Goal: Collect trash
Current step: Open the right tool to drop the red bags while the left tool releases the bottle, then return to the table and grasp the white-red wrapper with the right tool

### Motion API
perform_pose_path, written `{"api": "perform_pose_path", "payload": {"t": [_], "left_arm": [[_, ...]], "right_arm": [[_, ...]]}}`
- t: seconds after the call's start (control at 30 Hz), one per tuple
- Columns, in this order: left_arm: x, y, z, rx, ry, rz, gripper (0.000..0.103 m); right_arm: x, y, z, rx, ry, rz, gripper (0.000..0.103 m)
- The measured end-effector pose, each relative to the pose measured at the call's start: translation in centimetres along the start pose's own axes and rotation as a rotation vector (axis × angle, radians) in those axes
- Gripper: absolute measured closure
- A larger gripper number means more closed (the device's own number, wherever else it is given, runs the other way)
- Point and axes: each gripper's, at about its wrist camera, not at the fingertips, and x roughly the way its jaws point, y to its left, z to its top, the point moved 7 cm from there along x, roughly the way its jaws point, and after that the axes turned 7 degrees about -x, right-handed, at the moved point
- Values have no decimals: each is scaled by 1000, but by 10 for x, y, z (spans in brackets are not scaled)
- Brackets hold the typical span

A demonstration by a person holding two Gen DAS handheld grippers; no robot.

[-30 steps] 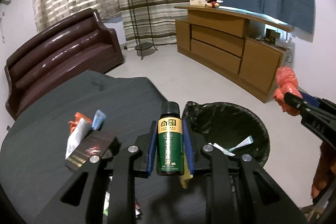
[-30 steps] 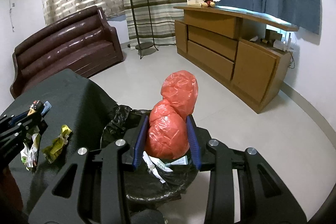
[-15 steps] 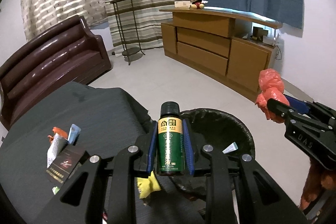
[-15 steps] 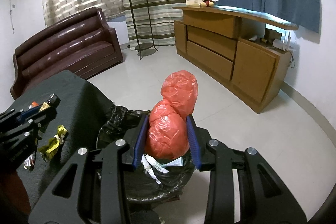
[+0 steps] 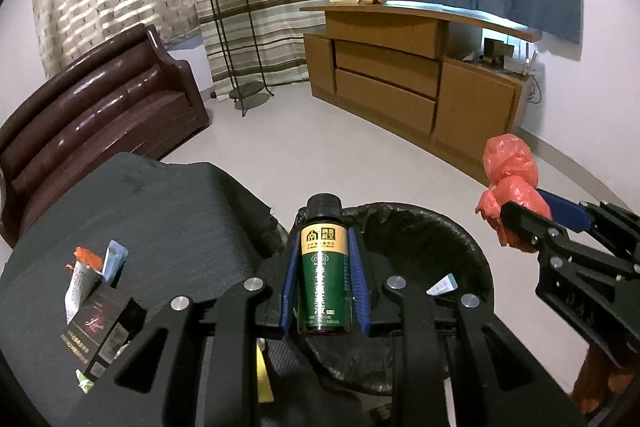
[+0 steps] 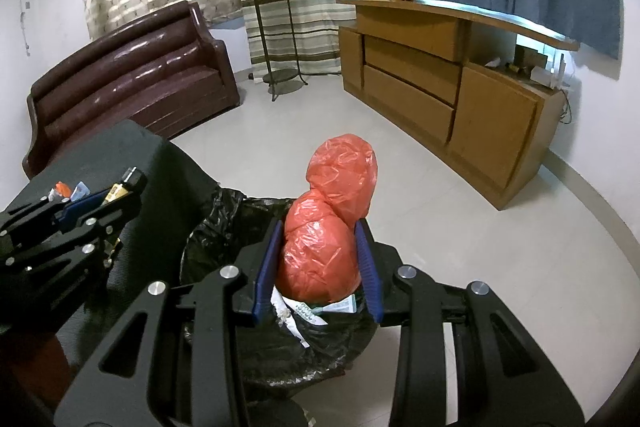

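Observation:
My left gripper [image 5: 323, 279] is shut on a small green bottle [image 5: 324, 275] with a black cap and a gold label, held above the near rim of the black-lined trash bin [image 5: 472, 259]. My right gripper [image 6: 318, 267] is shut on a crumpled red plastic bag [image 6: 328, 239], held over the same bin [image 6: 224, 227]. The right gripper shows in the left wrist view [image 5: 516, 223] to the right of the bin with the red bag [image 5: 512, 179]. The left gripper shows in the right wrist view [image 6: 120, 195] over the table edge.
A dark round table [image 5: 160, 211] carries wrappers [image 5: 86, 275], a dark box [image 5: 96, 327] and a yellow scrap [image 5: 264, 383]. White paper scraps [image 6: 308, 311] lie in the bin. A brown sofa [image 5: 88, 115], a plant stand [image 5: 236, 47] and a wooden cabinet [image 5: 400, 75] stand behind.
My left gripper has carried the green bottle rightward from above the table to the bin's rim. My right gripper has stayed over the bin with the red bag.

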Motion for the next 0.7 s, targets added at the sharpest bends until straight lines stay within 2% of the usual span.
{"api": "perform_pose_path", "payload": {"t": [0.3, 0.33, 0.4, 0.6, 0.7], "left_arm": [[8, -4, -3, 4, 14, 6, 78], [8, -2, -4, 2, 17, 9, 76], [10, 0, -5, -9, 26, 10, 63], [8, 5, -6, -29, 28, 23, 49], [1, 9, -5, -48, 25, 24, 46]], "right_arm": [[11, -1, -6, 0, 21, 0, 66], [12, -1, -6, 1, 23, 1, 65], [12, -1, -6, 4, 24, 3, 60], [7, -6, -7, 27, 13, -15, 59], [4, -6, -7, 37, 7, -19, 54]]}}
